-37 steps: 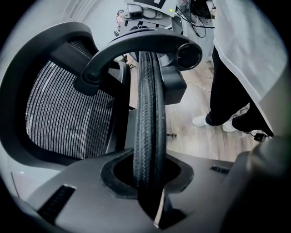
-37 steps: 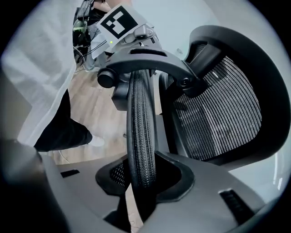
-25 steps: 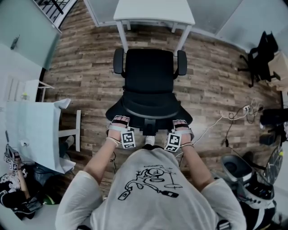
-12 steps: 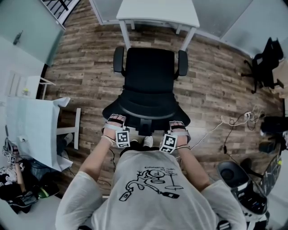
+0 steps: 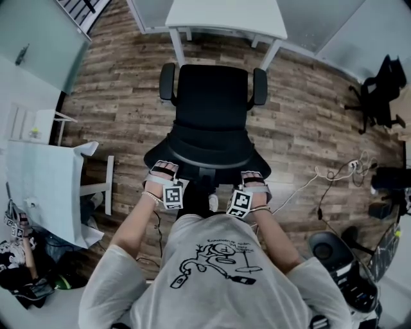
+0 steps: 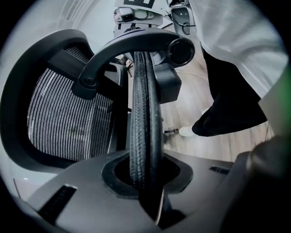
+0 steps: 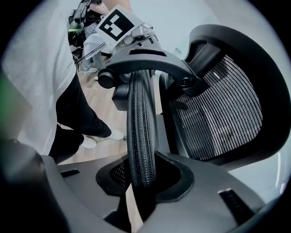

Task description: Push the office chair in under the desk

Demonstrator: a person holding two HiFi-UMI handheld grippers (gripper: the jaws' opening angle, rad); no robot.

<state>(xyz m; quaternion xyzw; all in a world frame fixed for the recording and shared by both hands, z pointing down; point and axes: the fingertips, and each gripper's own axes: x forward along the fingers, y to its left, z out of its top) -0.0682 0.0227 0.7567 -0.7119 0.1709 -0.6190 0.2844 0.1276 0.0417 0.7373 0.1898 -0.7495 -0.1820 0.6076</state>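
office chair: black, on the wood floor, seat facing the desk, front edge near the desk's front legs, not yet under the top.
desk: white, just beyond the chair.
left gripper: jaws clamped on the backrest rim, left side.
right gripper: jaws clamped on the same rim, right side.
person: stands close behind the backrest, one gripper in each hand.
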